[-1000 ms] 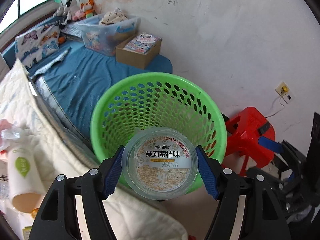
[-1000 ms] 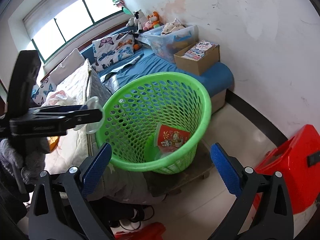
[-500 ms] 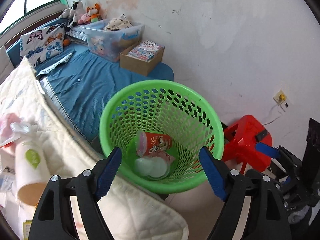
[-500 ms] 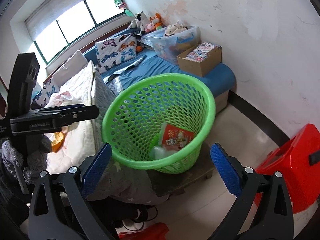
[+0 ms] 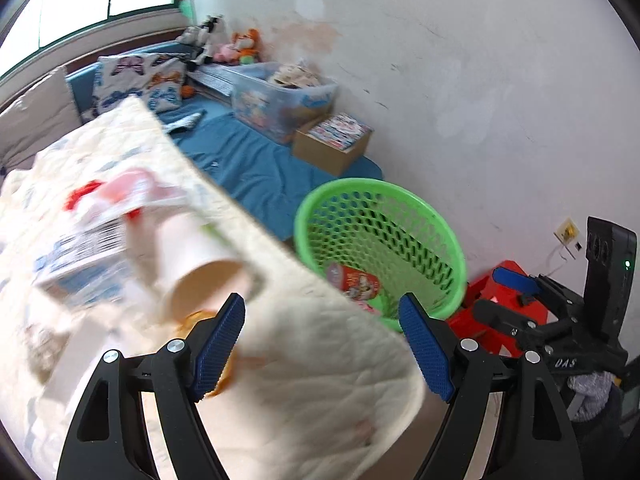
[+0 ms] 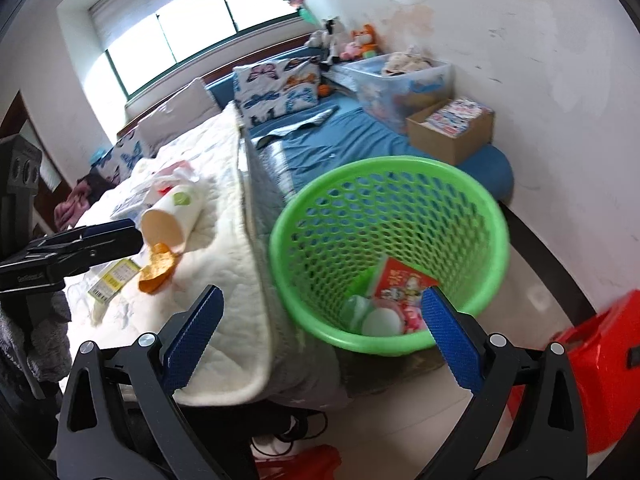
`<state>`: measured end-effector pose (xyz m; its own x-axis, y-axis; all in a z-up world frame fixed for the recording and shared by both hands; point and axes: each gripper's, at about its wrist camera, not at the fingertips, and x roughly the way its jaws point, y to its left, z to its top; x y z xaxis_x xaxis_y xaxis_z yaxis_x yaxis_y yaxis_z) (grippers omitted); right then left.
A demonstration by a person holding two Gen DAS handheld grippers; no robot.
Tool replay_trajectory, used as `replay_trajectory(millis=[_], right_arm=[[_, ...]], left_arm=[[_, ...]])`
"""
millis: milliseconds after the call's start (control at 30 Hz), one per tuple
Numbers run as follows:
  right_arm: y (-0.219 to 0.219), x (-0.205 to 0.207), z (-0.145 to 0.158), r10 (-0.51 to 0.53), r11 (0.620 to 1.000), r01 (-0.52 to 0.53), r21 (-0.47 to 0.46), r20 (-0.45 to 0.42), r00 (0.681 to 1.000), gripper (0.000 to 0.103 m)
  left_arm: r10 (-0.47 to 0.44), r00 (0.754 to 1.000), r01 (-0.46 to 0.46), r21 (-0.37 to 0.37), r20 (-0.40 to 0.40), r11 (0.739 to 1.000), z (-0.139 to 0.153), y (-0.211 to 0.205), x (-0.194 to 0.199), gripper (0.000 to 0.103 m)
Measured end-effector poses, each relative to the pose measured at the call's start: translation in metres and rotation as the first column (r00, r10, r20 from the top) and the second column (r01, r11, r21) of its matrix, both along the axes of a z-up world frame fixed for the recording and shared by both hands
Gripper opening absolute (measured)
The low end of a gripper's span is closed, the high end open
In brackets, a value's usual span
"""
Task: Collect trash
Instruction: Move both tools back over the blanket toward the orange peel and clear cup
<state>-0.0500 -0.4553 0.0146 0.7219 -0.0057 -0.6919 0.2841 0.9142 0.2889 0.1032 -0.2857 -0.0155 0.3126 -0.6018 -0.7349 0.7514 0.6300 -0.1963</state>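
Note:
A green mesh basket (image 6: pixel 460 200) stands on the floor beside the bed; it also shows in the left wrist view (image 5: pixel 436 216). Inside lie a red printed cup (image 6: pixel 400 280) and a clear lidded cup (image 6: pixel 380 322). On the white quilt (image 6: pixel 224 248) lie a white paper cup (image 6: pixel 172 216) on its side, an orange peel (image 6: pixel 156 268), a yellow label (image 6: pixel 114 280) and a plastic wrapper (image 5: pixel 92 216). My left gripper (image 5: pixel 322 346) is open and empty above the quilt near the paper cup (image 5: pixel 192 256). My right gripper (image 6: pixel 318 332) is open and empty, near the basket's front rim.
A red plastic stool (image 6: pixel 600 368) stands right of the basket. On the blue sheet (image 6: pixel 340 136) at the back are a cardboard box (image 6: pixel 452 128), a clear storage bin (image 6: pixel 400 80), pillows and stuffed toys. A white wall runs along the right.
My left gripper let the clear lidded cup fall into the basket, then swung left over the quilt toward the paper cup. My right gripper stayed open and shifted slightly left.

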Motion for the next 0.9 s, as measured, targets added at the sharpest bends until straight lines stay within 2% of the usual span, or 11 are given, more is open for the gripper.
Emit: replay_trajectory(millis=[300,567,900], right_arm=[[0.045,0.038,0.002,0.135,0.991,-0.135,-0.008,-0.007,0.991,0.098],[0.09,0.069,0.0,0.25,0.968,-0.25,0.001,-0.006,0.968,0.098],[0.147,0.104,-0.013,0.368,0.929,-0.368,-0.024,-0.032,0.929,0.094]], left_arm=[[0.128,0.991,-0.13,0.025,0.042,0.991,0.0,0.082,0.01,0.077],[0.256,0.965,-0.257,0.017,0.063,0.966,0.002,0.149,0.021,0.077],[0.344,0.939,-0.344,0.012,0.031,0.939,-0.01,0.206,0.025,0.077]])
